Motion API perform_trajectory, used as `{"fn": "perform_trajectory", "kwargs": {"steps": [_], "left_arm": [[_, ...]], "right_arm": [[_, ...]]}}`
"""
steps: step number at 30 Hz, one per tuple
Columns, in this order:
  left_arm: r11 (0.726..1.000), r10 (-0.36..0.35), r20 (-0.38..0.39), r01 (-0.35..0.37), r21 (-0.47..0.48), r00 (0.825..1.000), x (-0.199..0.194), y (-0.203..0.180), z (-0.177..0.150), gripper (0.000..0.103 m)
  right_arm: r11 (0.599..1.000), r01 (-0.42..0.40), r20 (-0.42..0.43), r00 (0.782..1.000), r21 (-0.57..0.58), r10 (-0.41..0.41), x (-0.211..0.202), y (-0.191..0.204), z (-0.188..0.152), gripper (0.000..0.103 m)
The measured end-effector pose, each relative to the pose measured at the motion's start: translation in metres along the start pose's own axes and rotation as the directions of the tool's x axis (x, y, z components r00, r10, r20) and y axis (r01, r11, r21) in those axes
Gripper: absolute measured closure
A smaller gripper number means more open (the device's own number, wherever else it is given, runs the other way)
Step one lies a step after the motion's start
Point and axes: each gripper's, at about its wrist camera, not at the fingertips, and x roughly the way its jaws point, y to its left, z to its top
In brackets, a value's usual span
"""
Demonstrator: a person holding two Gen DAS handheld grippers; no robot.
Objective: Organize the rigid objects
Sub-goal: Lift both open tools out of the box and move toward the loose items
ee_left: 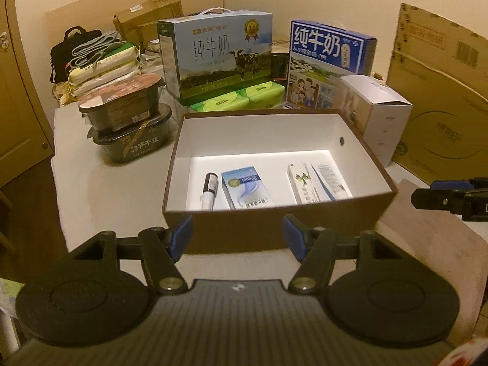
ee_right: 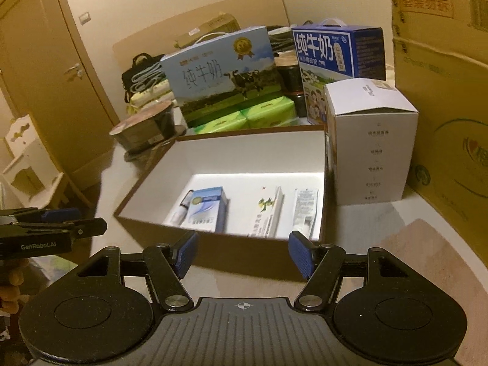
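While both grippers hang empty short of the brown box (ee_left: 268, 228), the things being sorted already lie on its white floor: a marker pen (ee_left: 209, 193), a small blue carton (ee_left: 247, 190), a white and green carton (ee_left: 300, 184) and a flat sachet (ee_left: 331, 181), all in the lower middle of the left wrist view. The left gripper (ee_left: 238, 238) has its fingers spread with nothing between them, and so does the right gripper (ee_right: 244, 254). These look light and stiff (thin card would dent under a hard squeeze), so I would pinch each carton across its narrow sides; the pen seems smooth and likely to roll, best taken at mid-barrel. From the left wrist the pen shows whole beside the blue carton, whereas the right wrist view half hides it behind that carton, yet shows the white box (ee_right: 373, 152) just beside the brown box's right wall.
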Motion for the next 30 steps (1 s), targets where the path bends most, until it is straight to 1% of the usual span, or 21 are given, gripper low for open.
{"fn": "perform_trajectory", "kwargs": {"steps": [6, 13, 19, 24, 30], "left_arm": [[0.999, 0.003, 0.007, -0.002, -0.044, 1.000, -0.029, 0.005, -0.019, 0.041], [0.998, 0.038, 0.023, -0.036, -0.047, 0.999, -0.059, -0.001, -0.038, 0.041], [0.999, 0.033, 0.018, -0.033, -0.032, 0.999, -0.076, -0.015, -0.056, 0.041], [0.998, 0.010, 0.016, -0.009, -0.067, 1.000, -0.090, -0.019, -0.067, 0.041], [0.996, 0.021, 0.028, -0.019, -0.086, 0.999, -0.105, -0.020, -0.080, 0.041]], "right_arm": [[1.000, 0.004, 0.009, 1.000, 0.003, -0.004, -0.027, 0.002, -0.017, 0.037], [1.000, 0.028, 0.034, 0.999, 0.011, -0.028, -0.056, 0.004, -0.040, 0.037], [0.999, 0.023, 0.036, 0.999, 0.040, -0.025, -0.076, 0.007, -0.057, 0.037], [0.999, 0.033, 0.044, 0.998, 0.040, -0.035, -0.090, 0.012, -0.070, 0.037], [0.998, 0.034, 0.044, 0.998, 0.043, -0.036, -0.102, 0.018, -0.084, 0.037]]}}
